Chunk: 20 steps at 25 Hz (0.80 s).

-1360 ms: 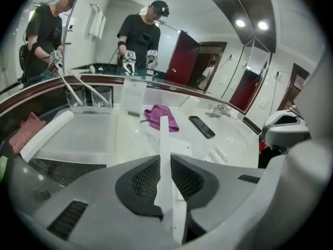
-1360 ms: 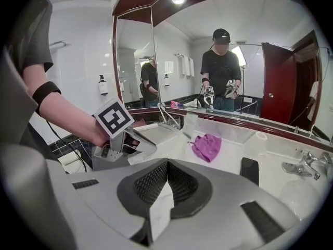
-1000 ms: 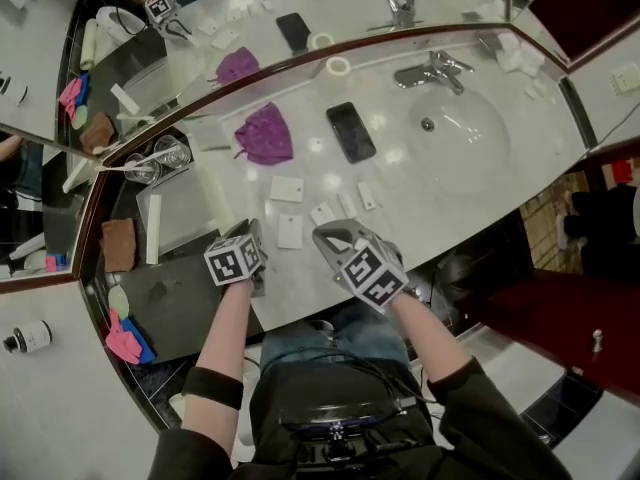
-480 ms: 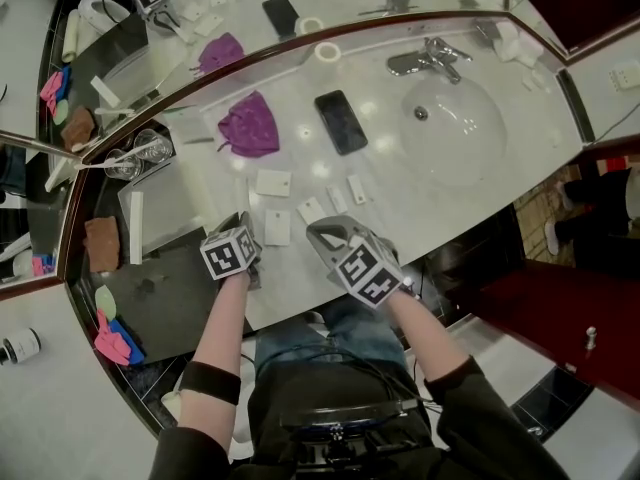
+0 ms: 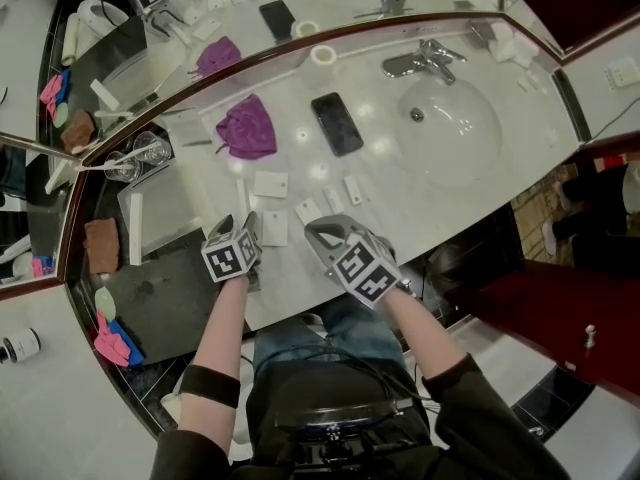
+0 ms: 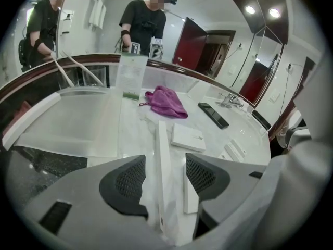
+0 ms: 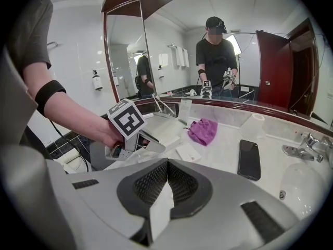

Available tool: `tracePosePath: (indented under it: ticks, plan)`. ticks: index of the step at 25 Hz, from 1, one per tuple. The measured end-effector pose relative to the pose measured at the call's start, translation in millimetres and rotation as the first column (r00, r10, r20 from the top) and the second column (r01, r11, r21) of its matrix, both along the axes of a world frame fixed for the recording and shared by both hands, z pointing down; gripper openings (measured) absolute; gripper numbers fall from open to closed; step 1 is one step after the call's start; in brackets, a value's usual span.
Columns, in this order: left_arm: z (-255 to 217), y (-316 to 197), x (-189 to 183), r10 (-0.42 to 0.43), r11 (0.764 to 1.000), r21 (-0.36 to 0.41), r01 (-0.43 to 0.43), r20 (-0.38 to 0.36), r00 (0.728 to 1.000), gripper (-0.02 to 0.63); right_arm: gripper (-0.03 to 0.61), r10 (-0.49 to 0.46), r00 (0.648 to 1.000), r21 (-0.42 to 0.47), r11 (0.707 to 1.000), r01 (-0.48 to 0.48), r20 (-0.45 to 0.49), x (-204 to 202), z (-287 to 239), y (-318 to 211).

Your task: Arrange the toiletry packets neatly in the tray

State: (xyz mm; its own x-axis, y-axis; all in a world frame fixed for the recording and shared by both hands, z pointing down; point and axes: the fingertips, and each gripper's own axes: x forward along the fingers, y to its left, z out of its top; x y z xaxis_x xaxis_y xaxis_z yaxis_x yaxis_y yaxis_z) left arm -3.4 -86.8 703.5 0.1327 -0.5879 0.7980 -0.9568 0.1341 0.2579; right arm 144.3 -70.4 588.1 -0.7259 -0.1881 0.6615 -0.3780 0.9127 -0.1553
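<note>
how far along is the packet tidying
Barely started: the tray shows at most one white strip. In hand: right claw shut on a white packet; left claw opening around a long packet on the counter. Left: loose ones like the square packet.

Tally, head view, reflections not counted: white packet [image 5: 271, 184], six loose on the marble counter [image 5: 420, 198], one long one in the tray [image 5: 180, 203], one pinched in the right gripper [image 7: 167, 178], so eight seen; tray, one; drinking glass [image 5: 150, 148], two; purple cloth [image 5: 246, 128], one; black phone [image 5: 336, 123], one; white tape ring [image 5: 323, 55], one; faucet [image 5: 425, 63], one; basin [image 5: 450, 123], one; brown cloth [image 5: 100, 245], one.
</note>
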Motion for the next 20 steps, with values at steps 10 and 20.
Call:
tracePosePath:
  ticks: [10,20]
  plan:
    - [-65.5,13.7,-3.1,0.085,0.989,0.117,-0.089,0.037,0.996,0.240,0.002,0.034,0.999,0.025,0.999,-0.034,0.029,-19.4,-23.9,-0.6]
    - [-172.7,49.5,-46.9,0.114,0.926,0.351,-0.138,0.088,0.990,0.002,0.002,0.006,0.993,0.061,0.998,-0.013,0.120,-86.9,-69.2,10.0]
